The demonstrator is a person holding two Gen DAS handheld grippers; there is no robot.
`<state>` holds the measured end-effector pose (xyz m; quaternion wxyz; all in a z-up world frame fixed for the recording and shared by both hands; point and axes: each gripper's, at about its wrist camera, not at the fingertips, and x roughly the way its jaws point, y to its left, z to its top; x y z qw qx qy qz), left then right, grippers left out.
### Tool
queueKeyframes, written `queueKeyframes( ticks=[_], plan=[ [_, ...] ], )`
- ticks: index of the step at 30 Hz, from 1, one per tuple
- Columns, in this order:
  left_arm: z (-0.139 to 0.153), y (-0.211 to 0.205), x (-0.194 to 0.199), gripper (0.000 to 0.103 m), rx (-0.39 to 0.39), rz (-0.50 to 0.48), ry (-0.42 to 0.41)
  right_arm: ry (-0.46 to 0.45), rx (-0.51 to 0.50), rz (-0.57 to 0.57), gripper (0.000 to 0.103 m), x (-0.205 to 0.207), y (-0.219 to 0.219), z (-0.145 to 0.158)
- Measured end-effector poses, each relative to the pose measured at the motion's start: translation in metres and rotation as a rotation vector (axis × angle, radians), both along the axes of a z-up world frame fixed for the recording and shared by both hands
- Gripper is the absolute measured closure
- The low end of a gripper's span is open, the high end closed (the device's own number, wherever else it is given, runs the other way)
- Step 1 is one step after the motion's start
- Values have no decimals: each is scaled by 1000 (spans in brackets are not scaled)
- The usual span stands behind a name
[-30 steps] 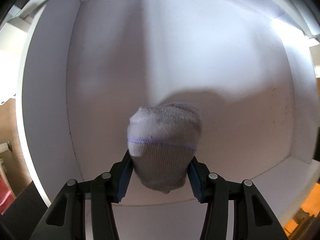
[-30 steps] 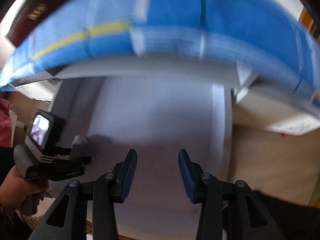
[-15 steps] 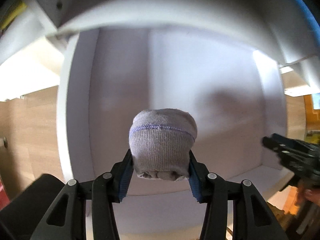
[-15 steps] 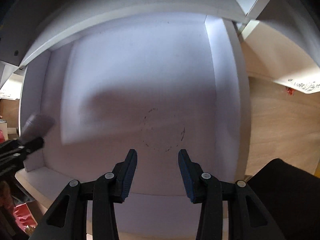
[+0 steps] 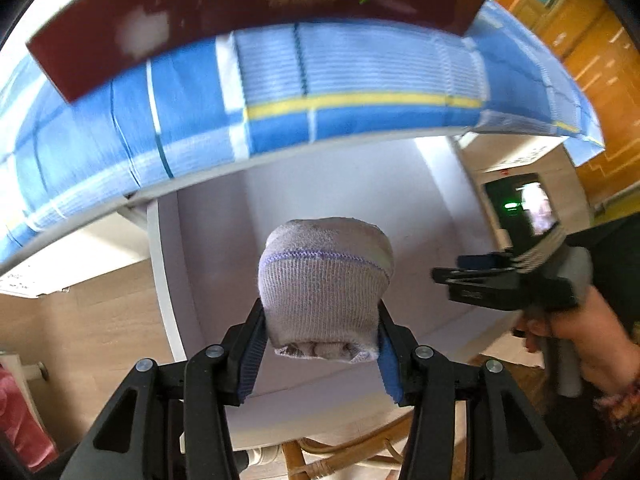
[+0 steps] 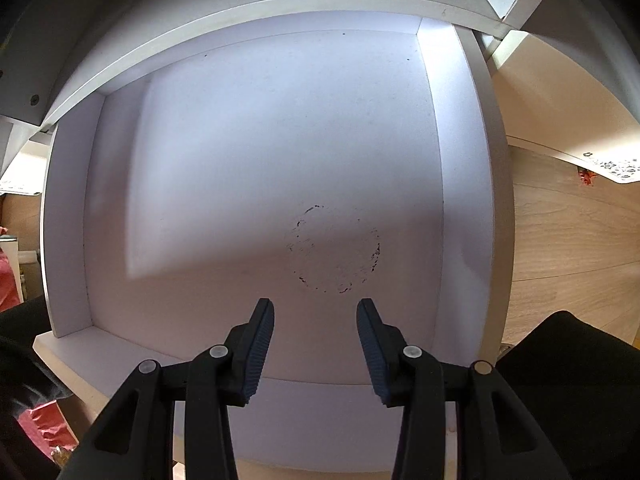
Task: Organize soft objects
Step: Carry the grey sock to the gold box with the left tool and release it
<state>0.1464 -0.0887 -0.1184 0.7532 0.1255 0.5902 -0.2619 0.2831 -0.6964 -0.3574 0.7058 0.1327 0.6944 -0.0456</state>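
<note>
A rolled grey sock ball (image 5: 324,288) with a thin purple stitched line sits between the blue pads of my left gripper (image 5: 320,344), which is shut on it and holds it above the white drawer (image 5: 200,248). My right gripper (image 6: 316,320) points down into the white drawer (image 6: 68,200) with its fingers apart and nothing between them. In the left wrist view the right gripper's black body (image 5: 508,284) shows at the right edge, held by a person's hand (image 5: 592,340). The drawer floor under the right gripper is bare except for a faint dark ring mark (image 6: 336,248).
A blue checked cloth (image 5: 280,92) with a yellow stripe lies over the edge above the drawer, with a dark red book-like thing (image 5: 240,12) on it. Light wooden floor (image 6: 568,232) lies to the right of the drawer. Something red (image 6: 44,424) sits at the lower left.
My left gripper has risen out of the drawer with the sock ball still in it, so the blue cloth came into view. The right gripper came down over the drawer, then held still.
</note>
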Motion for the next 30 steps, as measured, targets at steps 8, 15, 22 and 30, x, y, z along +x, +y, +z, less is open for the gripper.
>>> queueKeyframes(
  ticks=[8,15,22,30],
  plan=[
    [82,-8,-7,53,-130,-49,-84,-5,24,-2,60,0,-6,3],
    [148,-24,22,53,-234,3,-188,-14,59,-5,60,0,-6,9],
    [195,-37,75,53,-250,90,-273,-21,73,-3,60,0,-6,11],
    [190,-48,156,53,-172,213,-282,-26,84,23,60,7,4,8]
  ],
)
